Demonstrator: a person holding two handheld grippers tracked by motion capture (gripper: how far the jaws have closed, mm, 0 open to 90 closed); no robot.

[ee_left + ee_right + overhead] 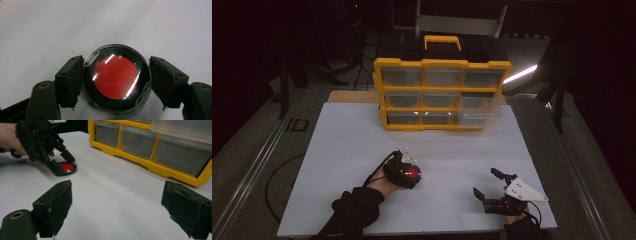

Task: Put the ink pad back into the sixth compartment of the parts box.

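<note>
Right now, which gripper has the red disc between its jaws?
The left gripper, clamped on the red disc; the right gripper stands open over the table.

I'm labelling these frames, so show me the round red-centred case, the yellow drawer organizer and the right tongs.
round red-centred case (116,77): left gripper view, on its red centre.
yellow drawer organizer (442,63): high view, on its yellow top frame.
right tongs (486,182): high view, midway between the open tips.

You see a glossy clear-plastic round case (116,78), red disc inside; matt white table (362,145); left claw (116,82) pads matt, ragged-edged; yellow plastic organizer (442,95) with clear drawers.
</note>
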